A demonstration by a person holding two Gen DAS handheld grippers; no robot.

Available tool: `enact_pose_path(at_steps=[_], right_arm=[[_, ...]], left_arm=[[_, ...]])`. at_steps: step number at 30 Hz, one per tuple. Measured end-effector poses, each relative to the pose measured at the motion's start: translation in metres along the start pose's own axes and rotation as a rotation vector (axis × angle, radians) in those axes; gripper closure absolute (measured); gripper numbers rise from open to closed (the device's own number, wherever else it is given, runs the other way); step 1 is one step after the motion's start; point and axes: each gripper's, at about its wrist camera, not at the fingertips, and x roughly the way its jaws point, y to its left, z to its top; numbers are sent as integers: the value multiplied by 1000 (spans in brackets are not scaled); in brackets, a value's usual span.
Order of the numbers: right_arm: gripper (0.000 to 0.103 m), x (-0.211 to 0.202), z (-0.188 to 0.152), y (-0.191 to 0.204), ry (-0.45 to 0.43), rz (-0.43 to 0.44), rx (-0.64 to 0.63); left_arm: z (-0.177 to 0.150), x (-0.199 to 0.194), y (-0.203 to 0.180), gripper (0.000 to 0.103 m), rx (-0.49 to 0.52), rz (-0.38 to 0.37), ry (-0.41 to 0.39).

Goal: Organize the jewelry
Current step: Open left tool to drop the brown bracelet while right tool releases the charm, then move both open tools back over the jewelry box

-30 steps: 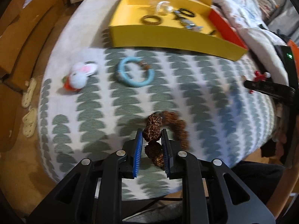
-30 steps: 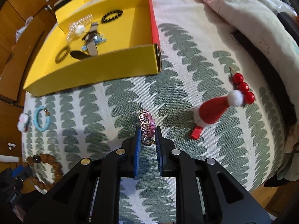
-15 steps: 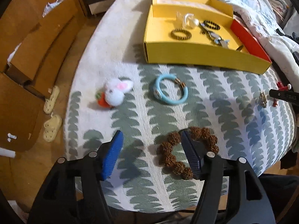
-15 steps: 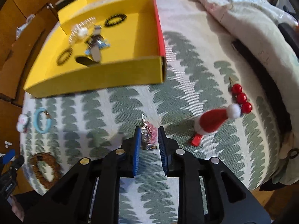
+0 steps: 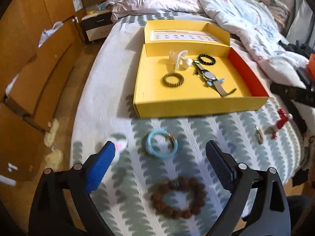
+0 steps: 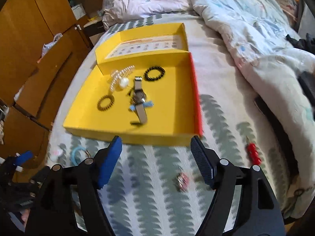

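A yellow box [image 5: 177, 106] lies on the bed and holds a watch [image 5: 209, 76], a black bead bracelet [image 5: 206, 59], a brown hair tie [image 5: 173, 80] and a clear hair clip [image 5: 180, 59]. My left gripper [image 5: 159, 163] is open and empty above the bed. A brown bead bracelet [image 5: 178, 197] lies below it and a blue bangle [image 5: 161, 146] lies ahead. My right gripper [image 6: 156, 161] is open and empty. A pink earring [image 6: 182, 181] lies on the cover under it. The box also shows in the right wrist view [image 6: 126, 135].
A santa-hat clip [image 5: 280, 122] and a small earring [image 5: 258, 135] lie at the right of the bed. A red berry clip [image 6: 253, 154] lies right of my right gripper. A white bunny toy [image 5: 120, 144] sits by my left finger. A crumpled duvet [image 5: 236, 15] lies behind the box.
Both grippers have opened and pulled back and up. The left one let go of the brown bead bracelet and the right one let go of the pink earring; both now lie on the bed.
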Motion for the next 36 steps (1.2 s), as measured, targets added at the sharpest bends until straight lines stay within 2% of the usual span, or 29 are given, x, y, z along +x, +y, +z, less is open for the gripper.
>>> enact_pose_path(at_steps=[1, 4, 7, 13, 19, 25, 32, 34, 36], right_arm=[[28, 7, 7, -2, 13, 25, 16], [28, 38, 27, -7, 85, 53, 53], [28, 64, 45, -2, 128, 20, 29], [28, 99, 73, 1, 171, 15, 24], [28, 122, 86, -8, 188, 32, 48], [28, 128, 92, -5, 196, 48, 47], [28, 143, 95, 4, 221, 26, 22], [28, 143, 103, 0, 202, 37, 41], [28, 144, 114, -4, 184, 5, 52]], left_arm=[[8, 5, -2, 11, -5, 26, 4], [32, 23, -9, 11, 10, 42, 33], [59, 43, -16, 11, 25, 35, 63], [105, 89, -24, 11, 17, -8, 143], [117, 131, -29, 11, 19, -7, 212], [121, 162, -26, 11, 12, -8, 266], [125, 173, -11, 11, -33, -16, 284], [126, 173, -8, 11, -50, -36, 285], [128, 173, -8, 11, -62, -44, 288]])
